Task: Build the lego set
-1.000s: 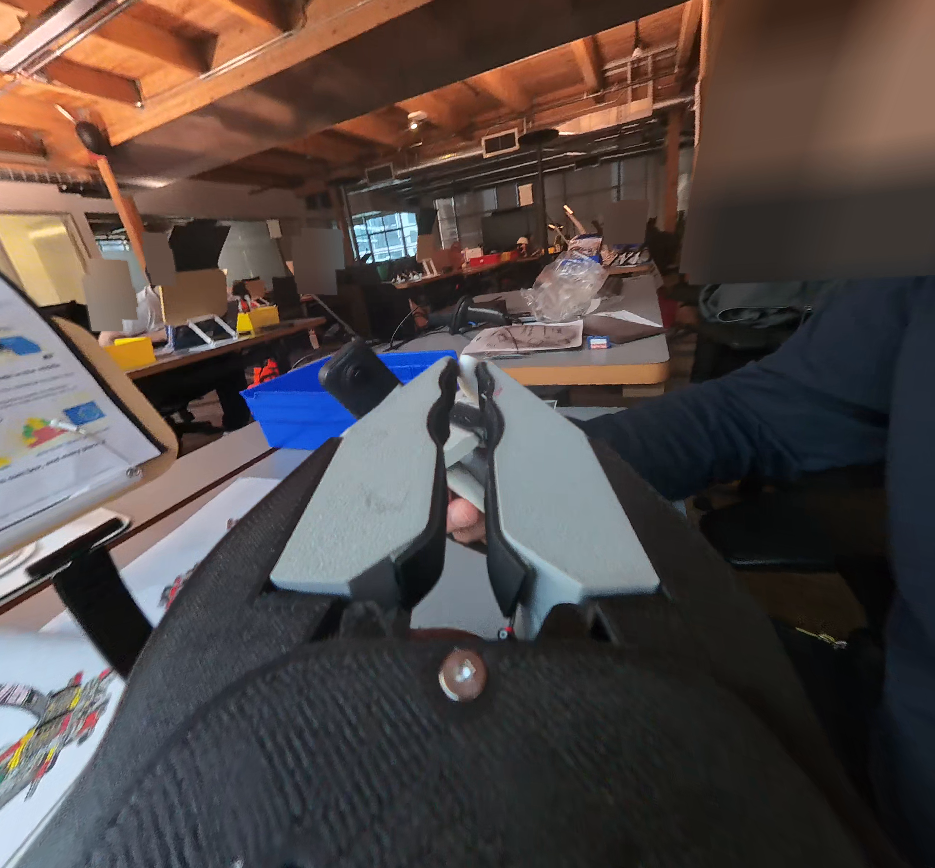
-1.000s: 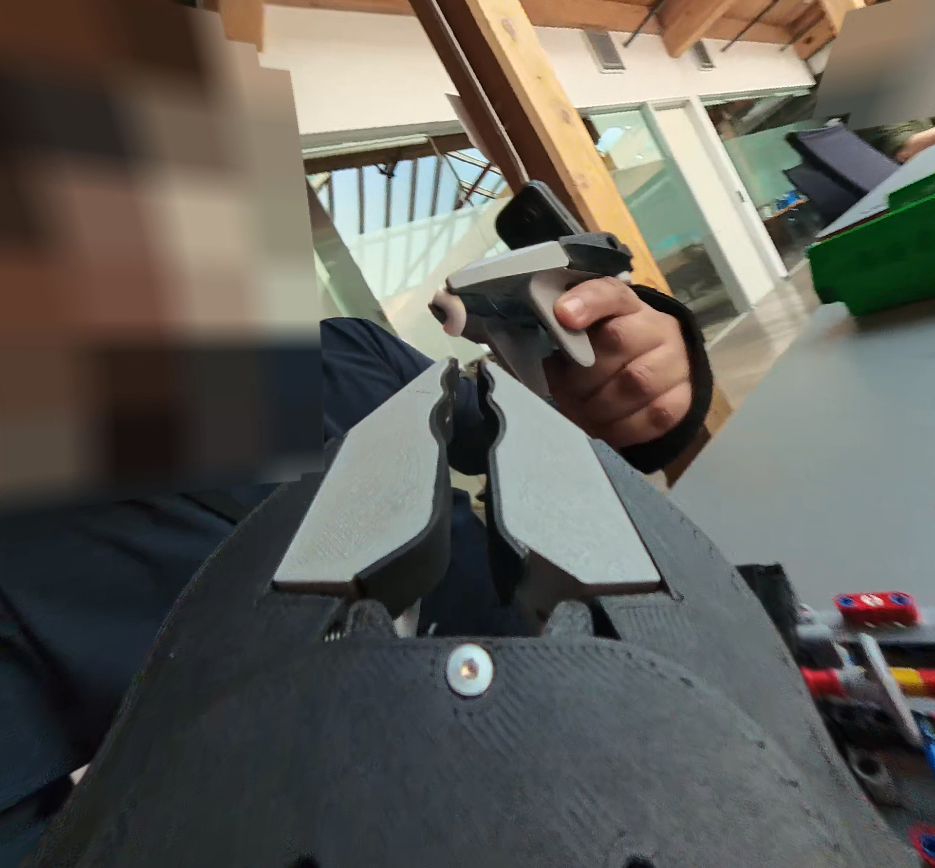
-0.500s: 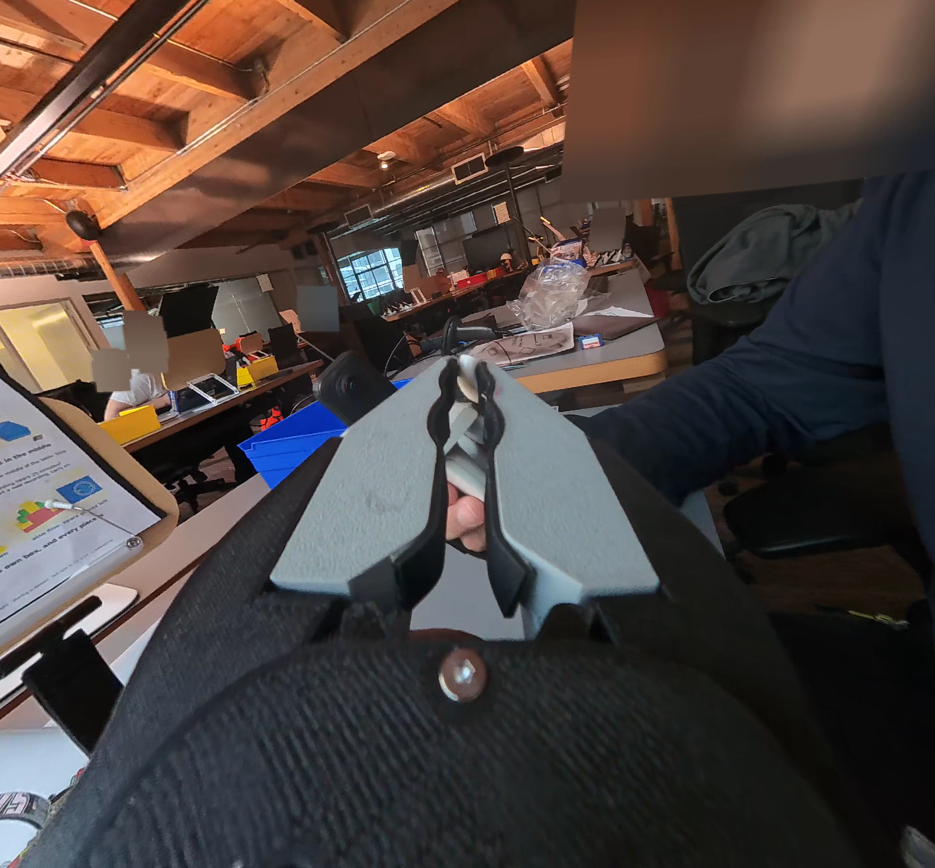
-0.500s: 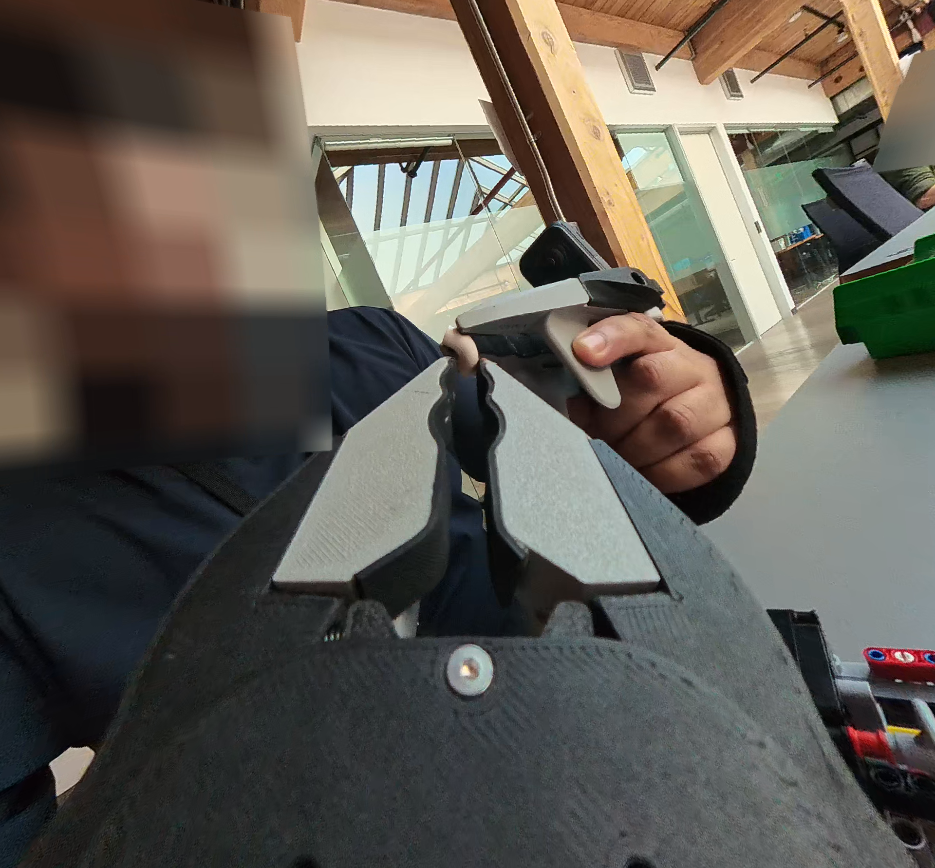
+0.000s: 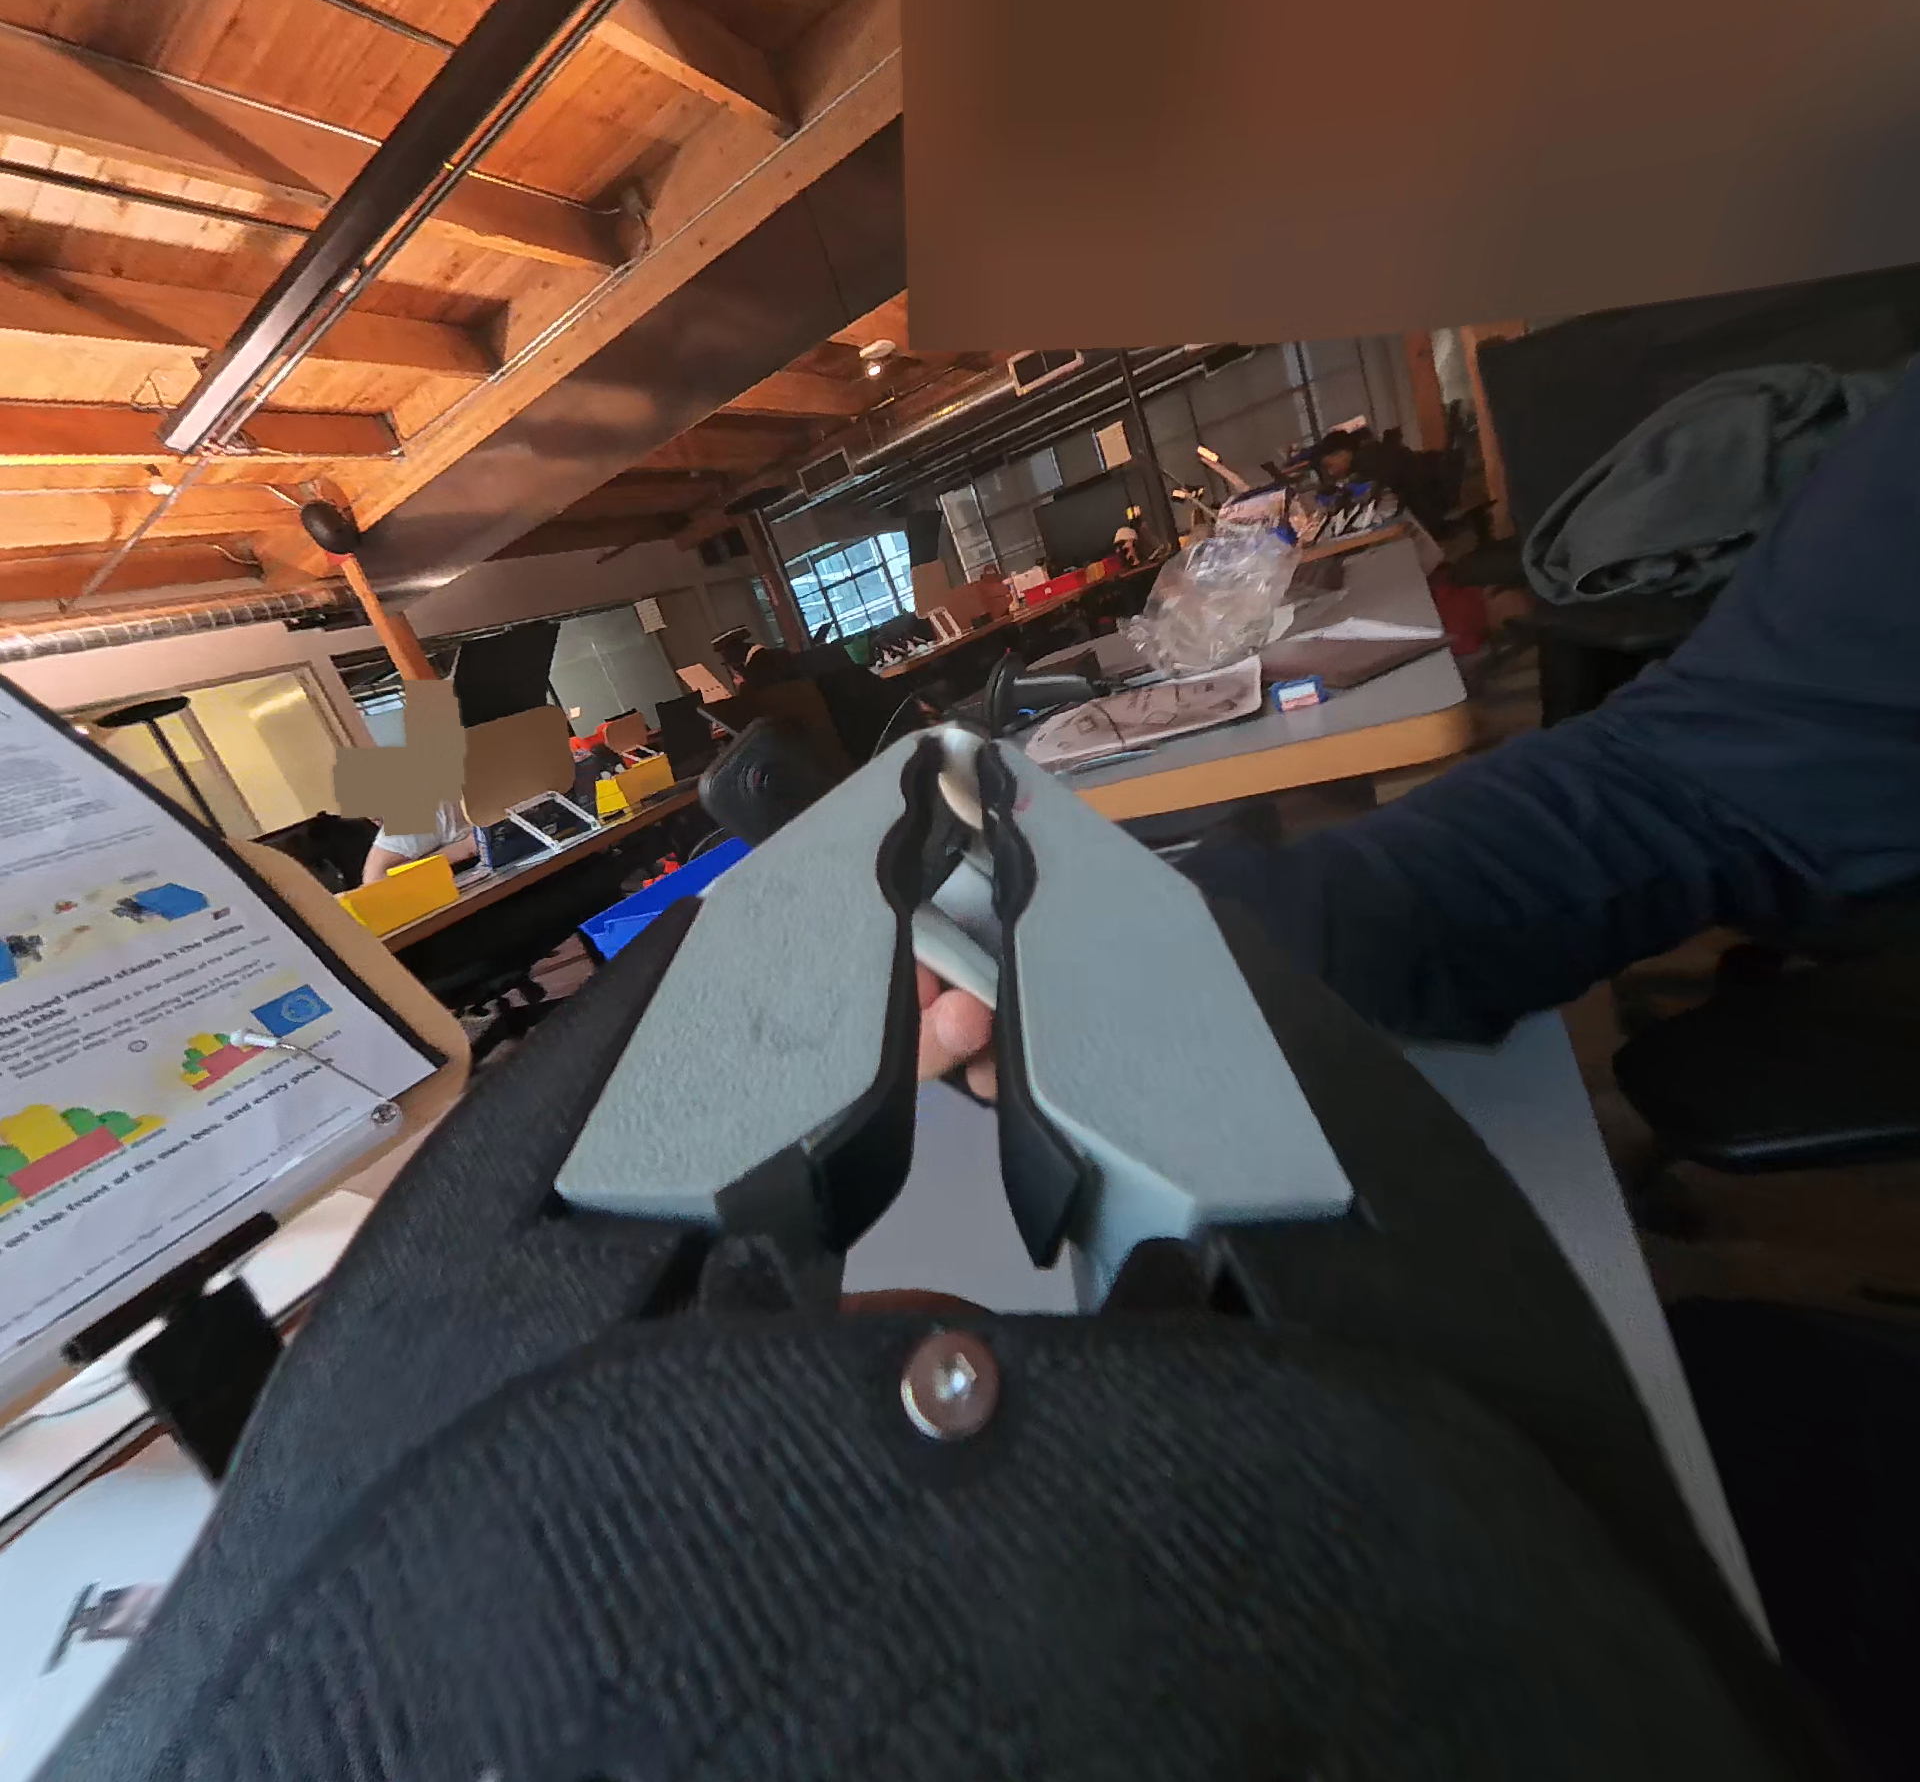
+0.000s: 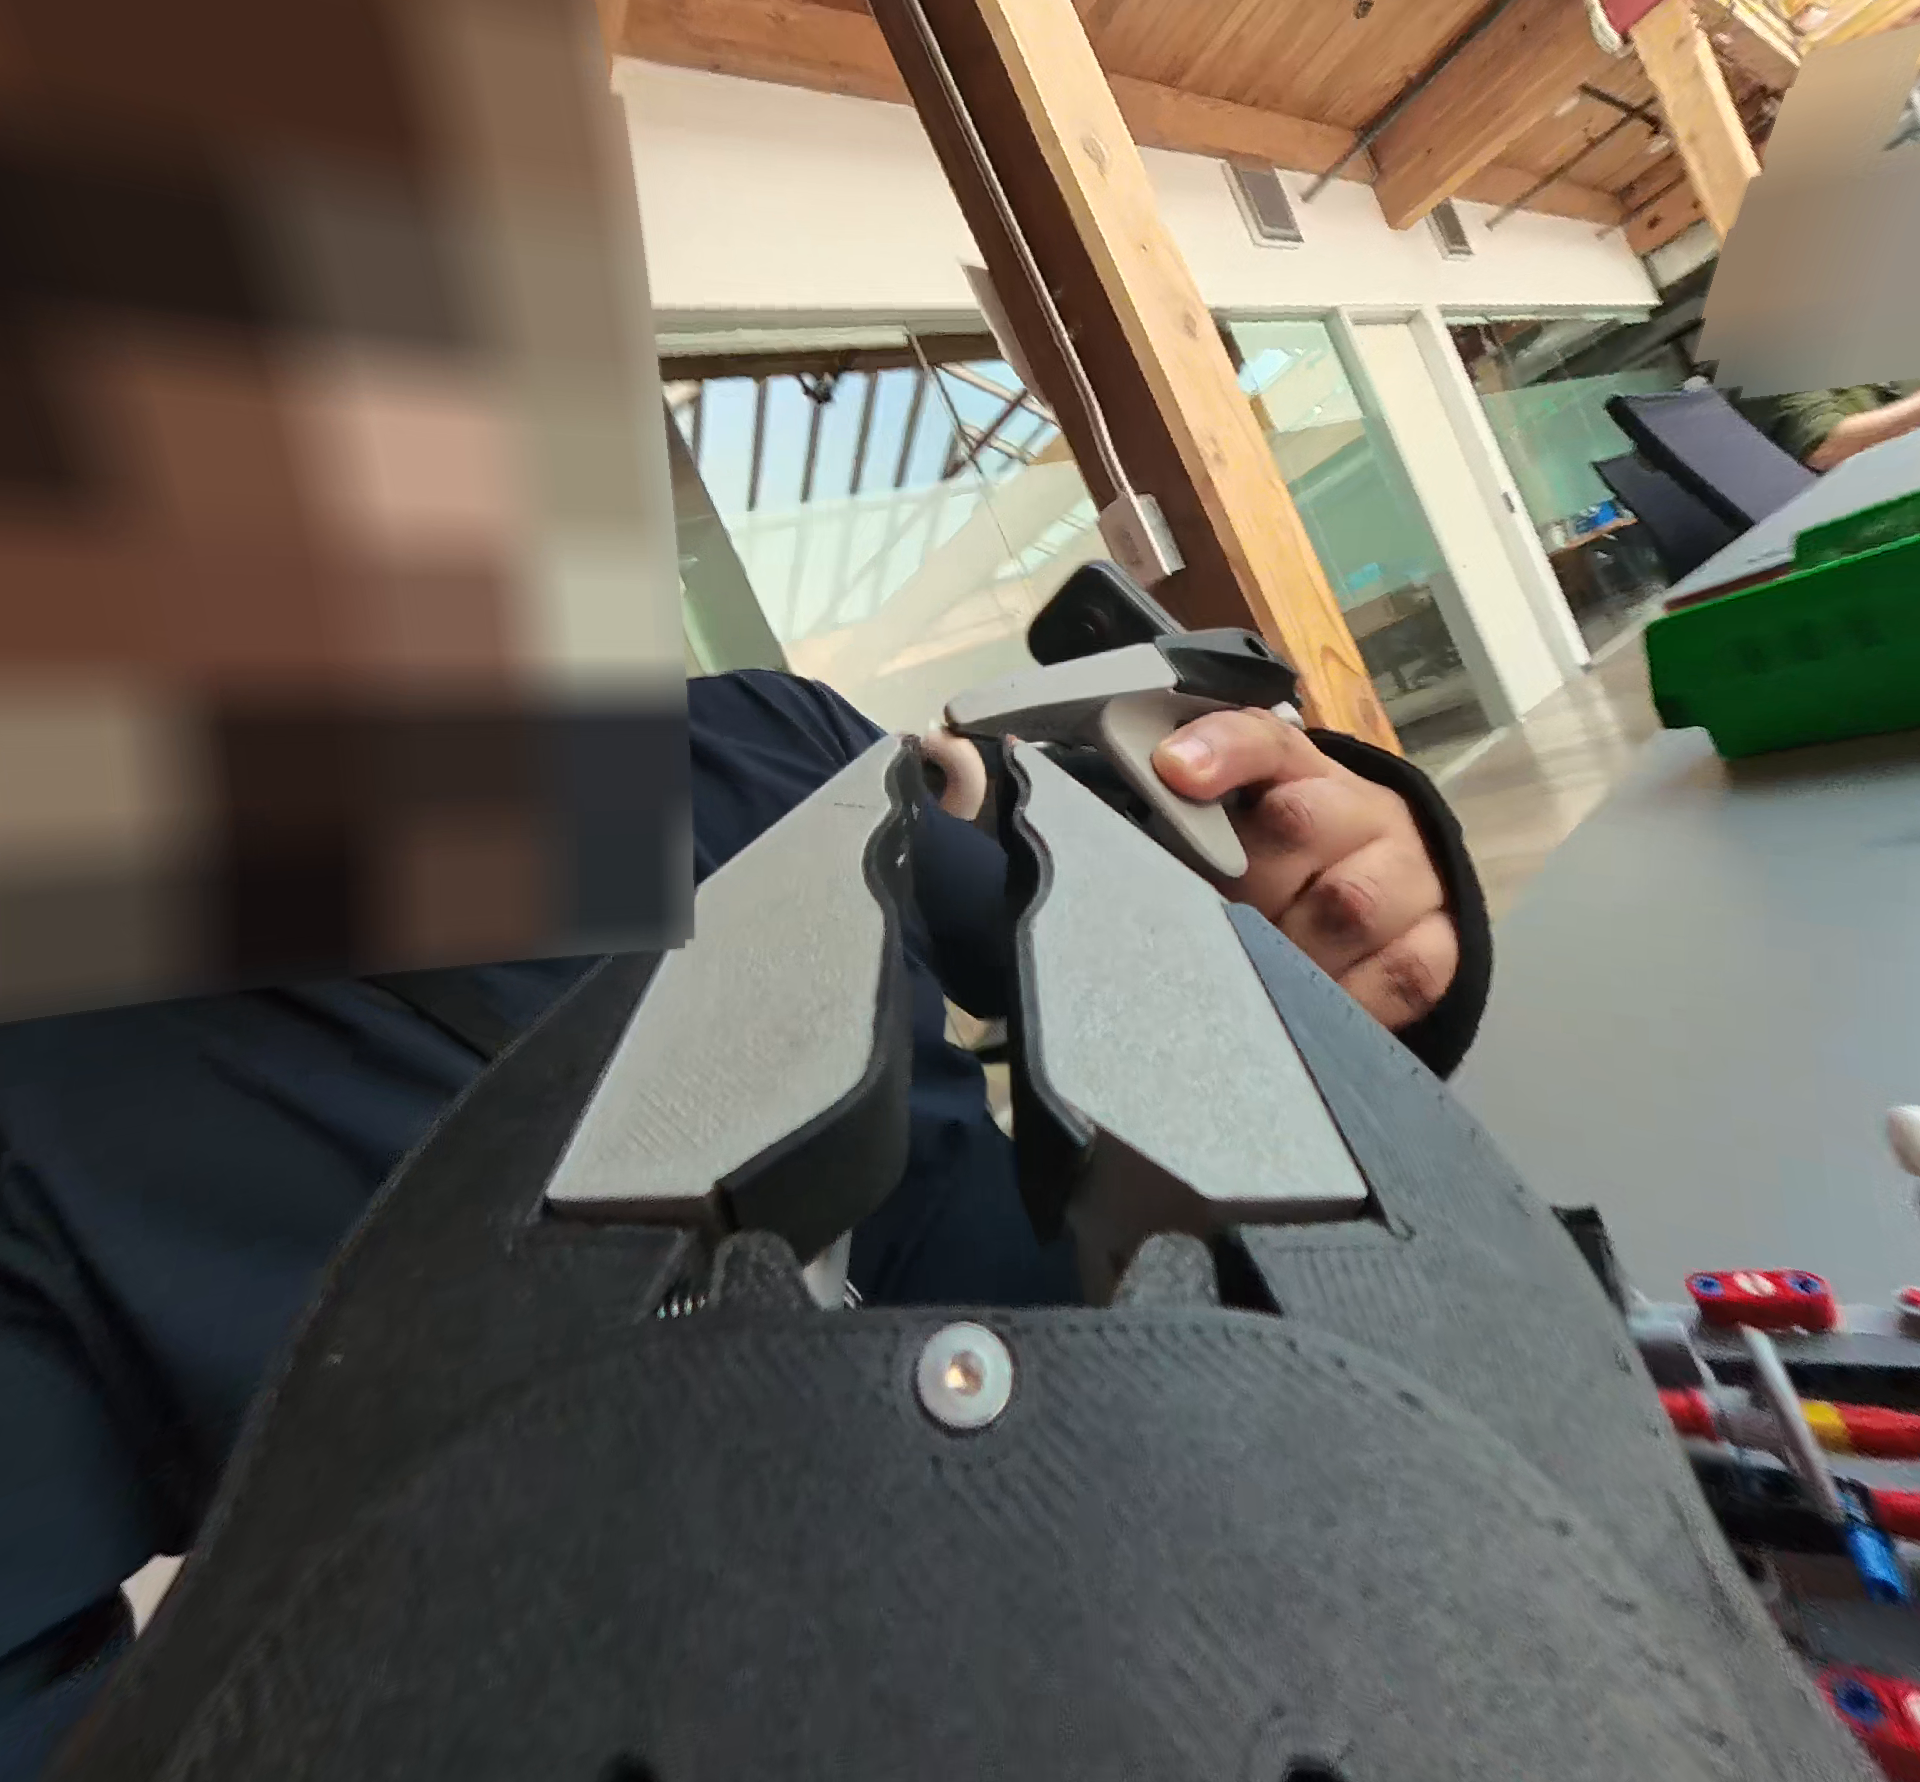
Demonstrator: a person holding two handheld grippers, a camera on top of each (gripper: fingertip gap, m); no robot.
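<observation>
In the left wrist view my left gripper [image 5: 956,764] is raised off the table and shut on a small white round piece [image 5: 958,785] at its very tips. The right wrist view shows this left gripper [image 6: 1081,693] in a person's hand, with its tip brought to my right gripper [image 6: 956,750]. The white piece [image 6: 954,778] stands between the right fingertips, whose jaws are slightly parted, with a gap at the right-hand pad. In the left wrist view only the right gripper's black camera [image 5: 750,776] shows; its fingers are hidden.
A partly built Lego model [image 6: 1787,1400] with red, yellow and blue parts lies on the grey table [image 6: 1714,953] at the lower right. A green bin [image 6: 1787,652] stands farther back. An instruction sheet on a stand [image 5: 156,1005] is at the left, with a blue bin [image 5: 665,901] behind it. Only a small space, under 4 cm, lies between the two pairs of fingers. The partly built Lego model [image 6: 1787,1400] is about 15 cm from both grippers' fingertips.
My right jaws have parted a little. The left gripper's tip, still holding the white piece, has come closer and now sits between the right fingertips.
</observation>
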